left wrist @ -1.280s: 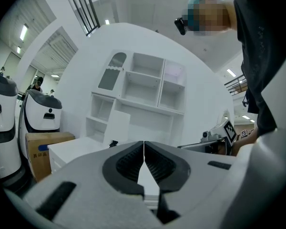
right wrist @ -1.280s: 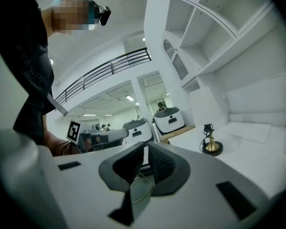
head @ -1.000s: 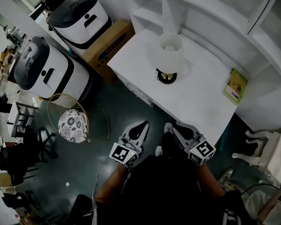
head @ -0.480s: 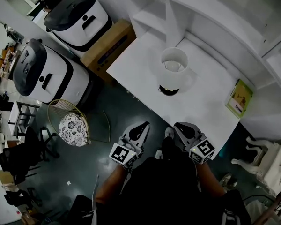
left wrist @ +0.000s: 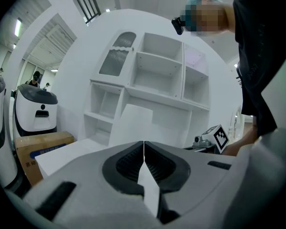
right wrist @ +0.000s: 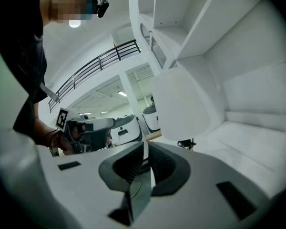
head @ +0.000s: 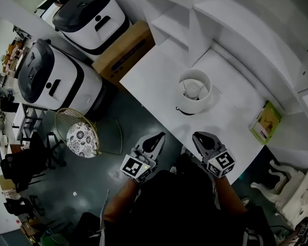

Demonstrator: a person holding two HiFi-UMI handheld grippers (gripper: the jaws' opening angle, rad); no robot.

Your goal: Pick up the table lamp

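As the person steps closer, the table lamp (head: 194, 91) has slid down the head view toward the grippers. The camera now looks straight into its white shade, with the bulb showing inside. It stands upright on its dark base, near the front edge of the white table (head: 154, 76), with nothing touching it.

Both grippers have stayed tucked close to the body, short of the table edge and apart from the lamp. The left gripper (head: 155, 139) has its fingers pressed together and holds nothing. The right gripper (head: 200, 137) has its fingers all but closed, with only a thin slit between them, and is also empty.

So the approach looks nearly done, but the pickup has not begun. The fingers would have to open before reaching for the lamp.

Further out, a green booklet (head: 267, 122) lies on the table's right end. A cardboard box (head: 126, 50) sits on the floor to the left.
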